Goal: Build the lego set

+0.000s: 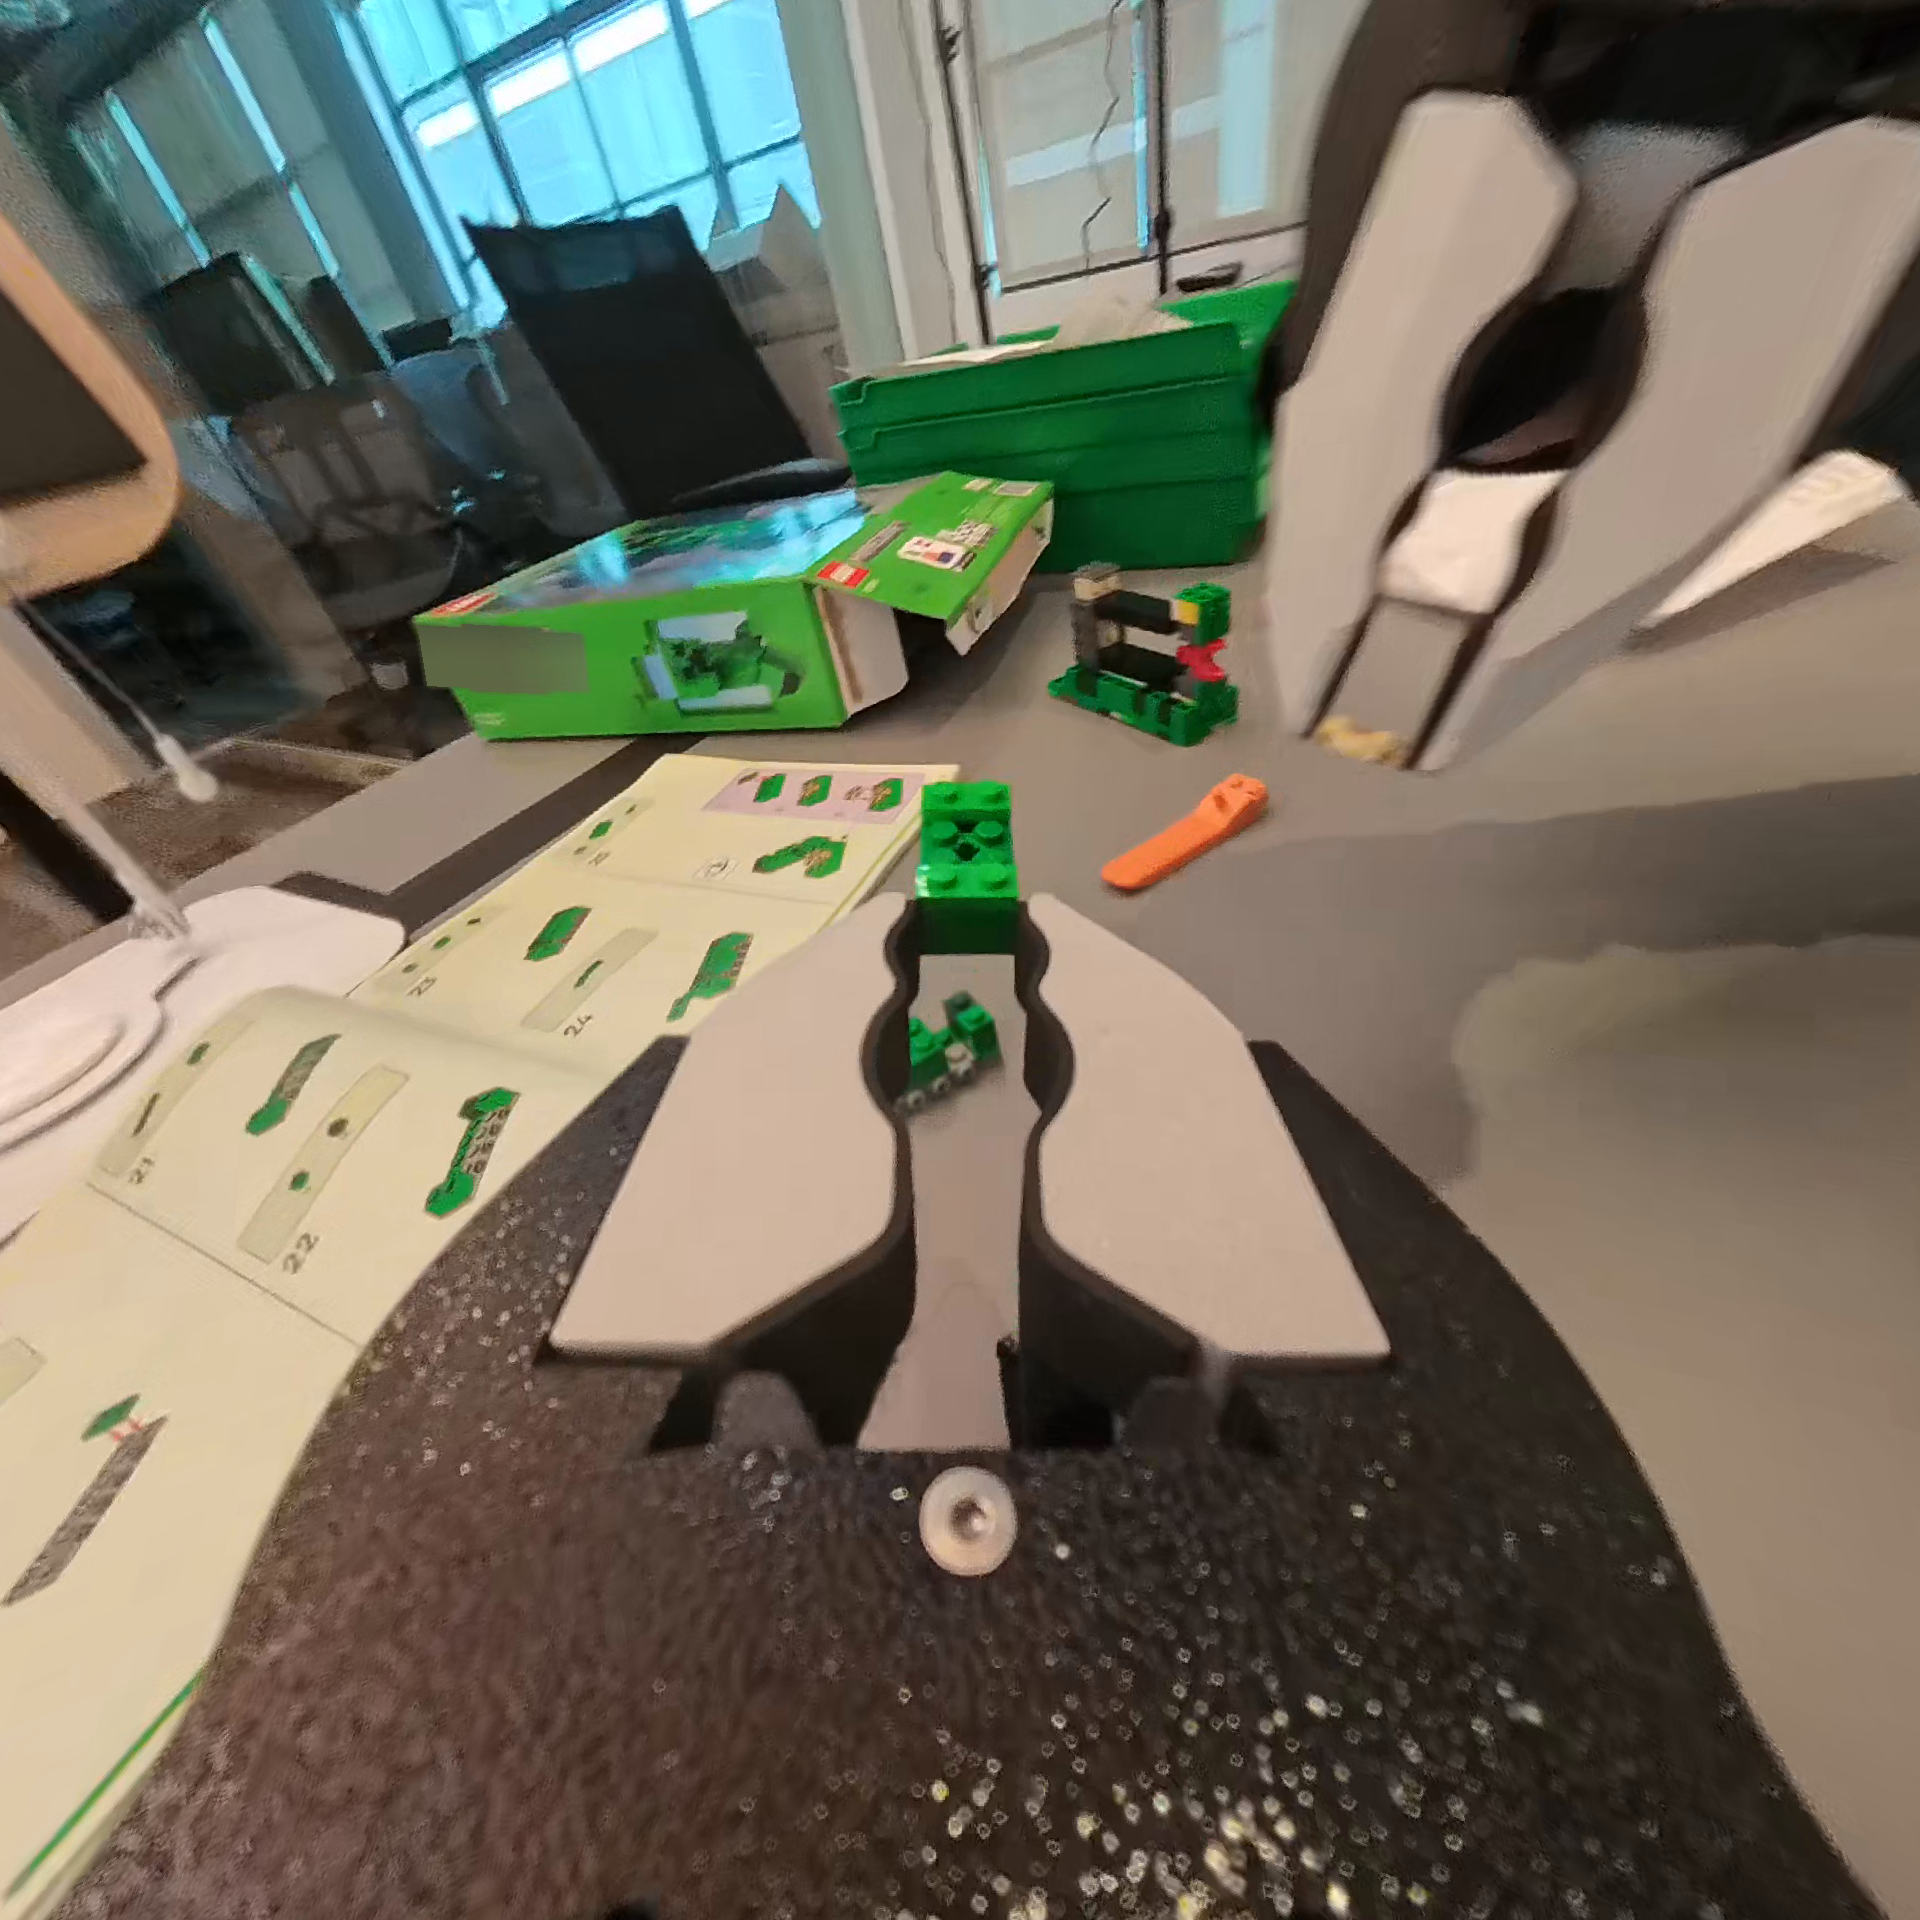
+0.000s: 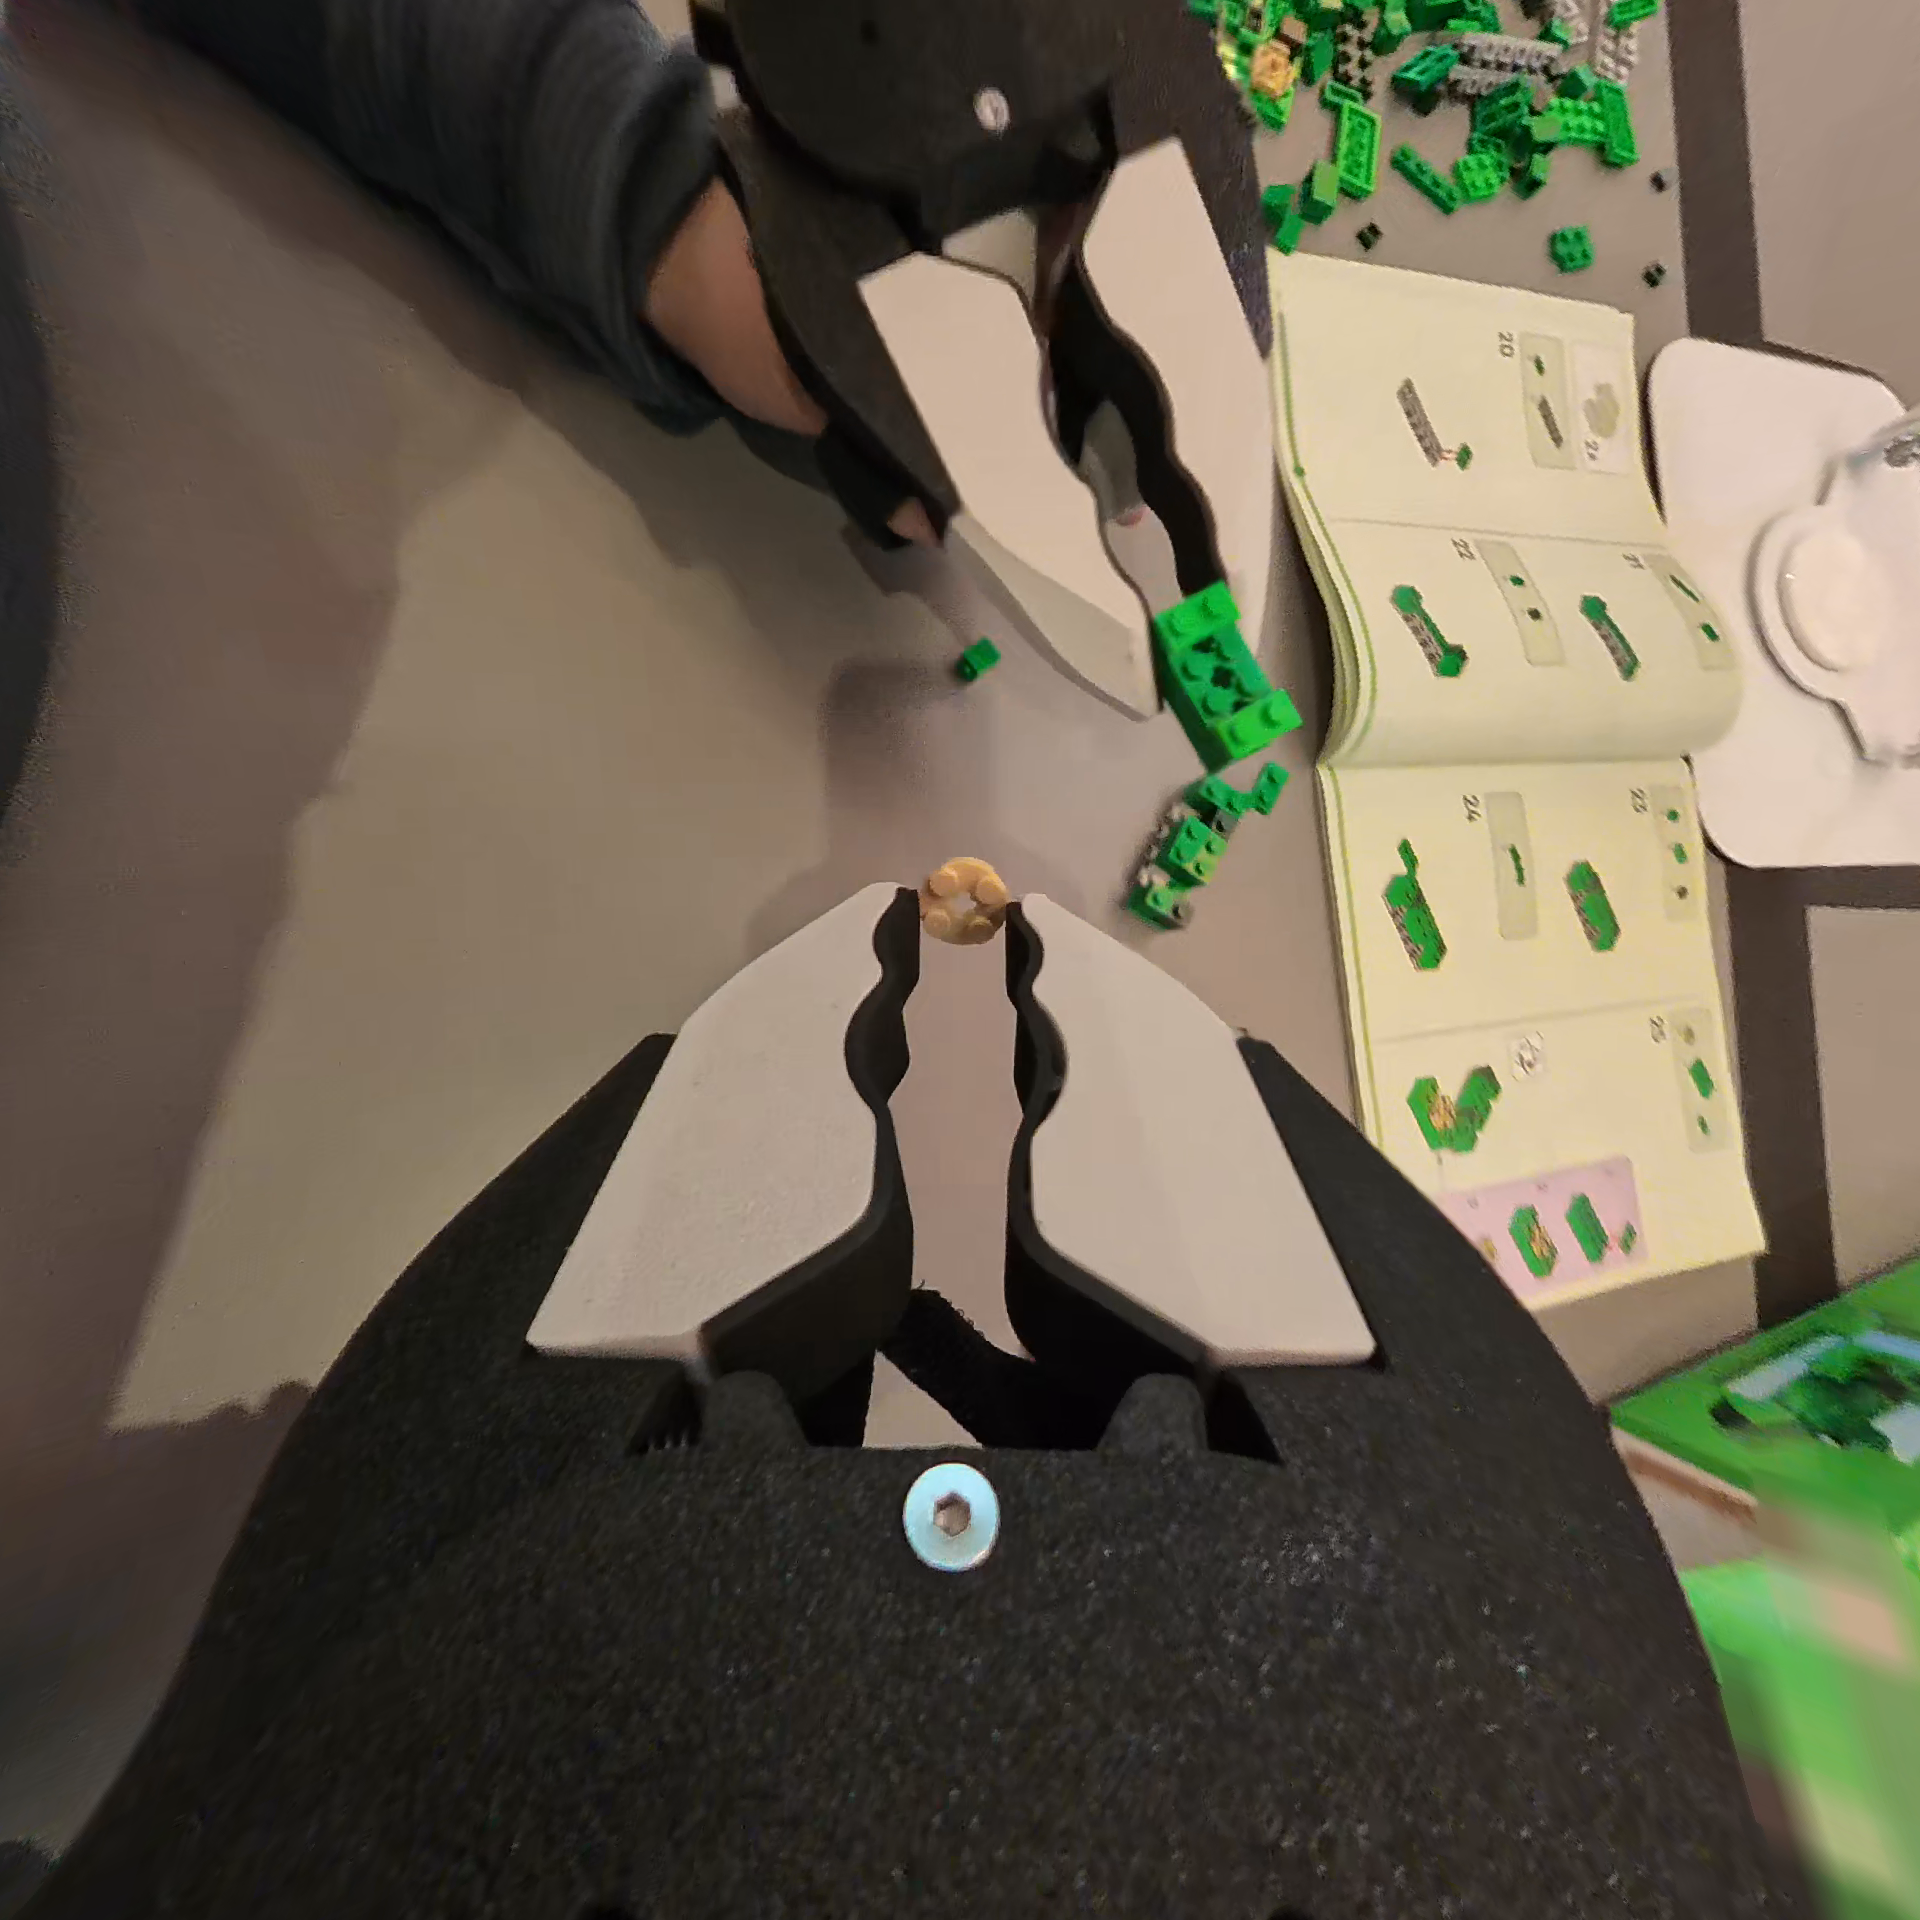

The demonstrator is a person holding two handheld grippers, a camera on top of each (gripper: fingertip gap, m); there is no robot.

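Observation:
My left gripper is shut on a green brick assembly and holds it above the grey table; it also shows in the right wrist view. My right gripper is shut on a small tan round plate. In the left wrist view the right gripper hangs tips down at the upper right with the tan plate at its tips. A small green and grey sub-build lies on the table below the green assembly, seen too between my left fingers.
An open instruction booklet lies beside the sub-build. A dark and green partial model, an orange brick separator, the green set box and stacked green trays stand beyond. Loose bricks and one green stud piece lie apart. There is about 8 centimeters between the tips of the two grippers. Both grippers' tips are roughly 15 centimeters from the orange brick separator.

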